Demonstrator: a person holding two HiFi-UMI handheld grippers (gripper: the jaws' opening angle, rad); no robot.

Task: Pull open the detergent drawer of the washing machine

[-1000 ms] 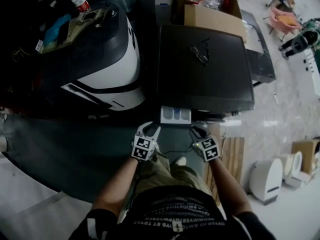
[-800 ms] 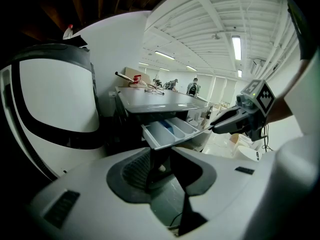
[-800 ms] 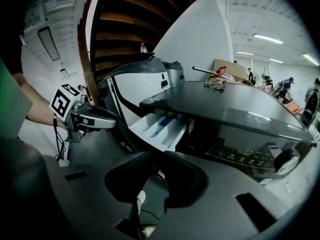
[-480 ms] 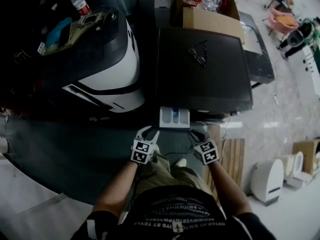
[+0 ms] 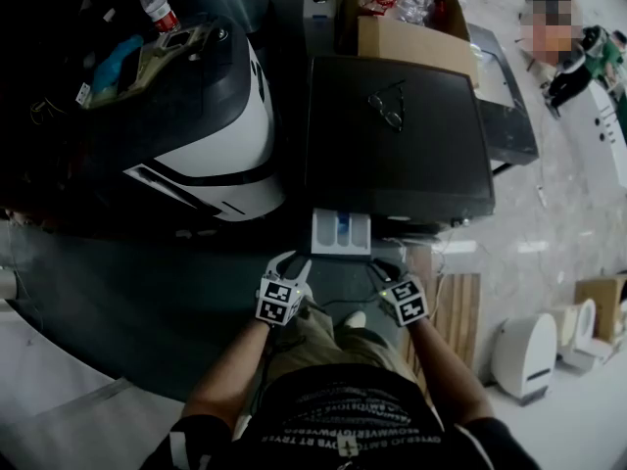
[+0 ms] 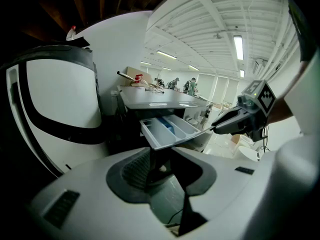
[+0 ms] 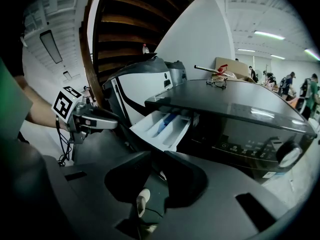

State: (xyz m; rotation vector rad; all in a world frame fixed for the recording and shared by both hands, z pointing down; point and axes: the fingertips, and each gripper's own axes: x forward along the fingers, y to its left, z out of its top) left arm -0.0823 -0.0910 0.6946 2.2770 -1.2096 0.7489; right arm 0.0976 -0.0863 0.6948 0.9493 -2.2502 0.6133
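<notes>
Head view looks down on the dark washing machine (image 5: 397, 135). A white, black-banded appliance (image 5: 211, 135) stands just to the machine's left.

In front of the washing machine, at its left corner, the left gripper (image 5: 291, 263) hangs with its jaws spread. In the left gripper view nothing sits between them. They point up at the front lip of the detergent drawer (image 5: 342, 231) from just below and short of it, apparently not touching.

The drawer sticks out of the machine's upper left front. Its pale compartments, one with a blue insert, lie open to view. By that showing the pull looks done or nearly so. That would explain why the gripper is let go and backed off rather than clamped on the lip.

To the right of the drawer, also in front of the washing machine, the right gripper (image 5: 387, 266) is likewise released and empty. In the right gripper view its dark jaws stand apart, with only the floor and a shoe below. It appears to be idle, kept clear of the drawer's path.

On the washing machine's lid a pair of glasses (image 5: 390, 103) lies undisturbed.
</notes>
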